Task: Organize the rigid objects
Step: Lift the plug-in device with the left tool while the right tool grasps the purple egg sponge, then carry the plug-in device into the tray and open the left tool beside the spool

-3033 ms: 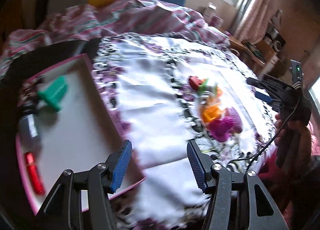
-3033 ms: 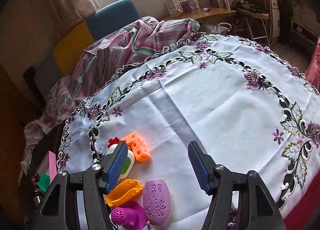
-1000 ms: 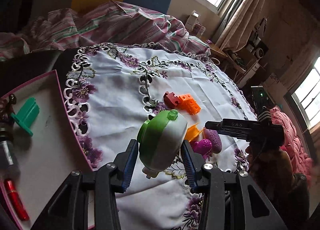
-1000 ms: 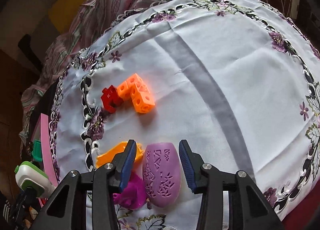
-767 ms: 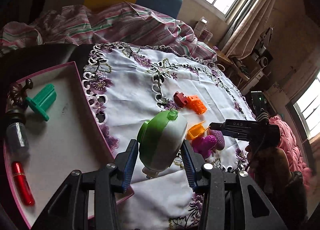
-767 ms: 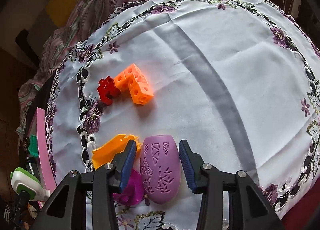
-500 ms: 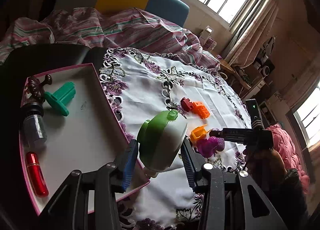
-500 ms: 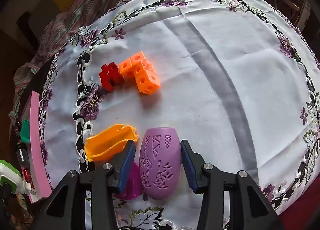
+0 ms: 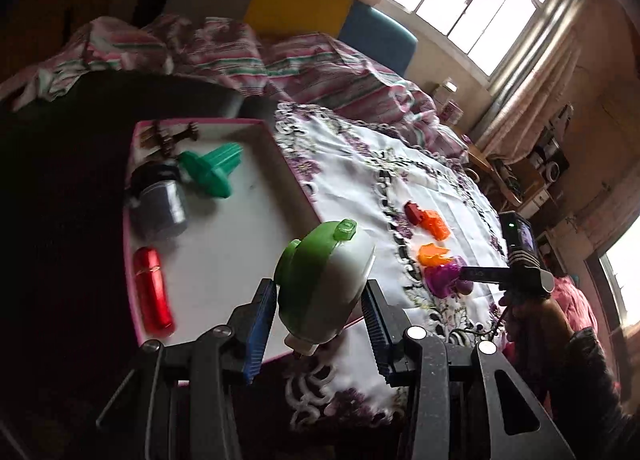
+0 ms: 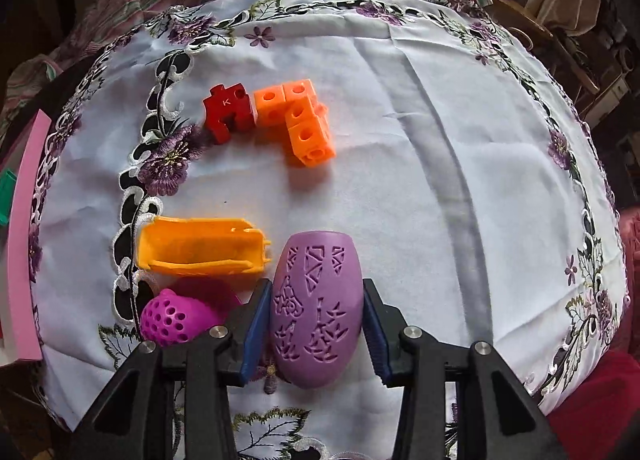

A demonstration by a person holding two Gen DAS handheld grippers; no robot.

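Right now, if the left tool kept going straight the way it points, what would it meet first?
The left tool, shut on the green-and-white container, points past the pink tray's near corner. It would probably meet that rim or the tablecloth beside it first; depth is unclear.

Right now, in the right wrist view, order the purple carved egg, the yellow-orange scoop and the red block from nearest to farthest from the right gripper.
1. Purple carved egg: between the right gripper fingers.
2. Yellow-orange scoop: just ahead, to the left.
3. Red block: farthest, ahead-left, beside the orange cubes.
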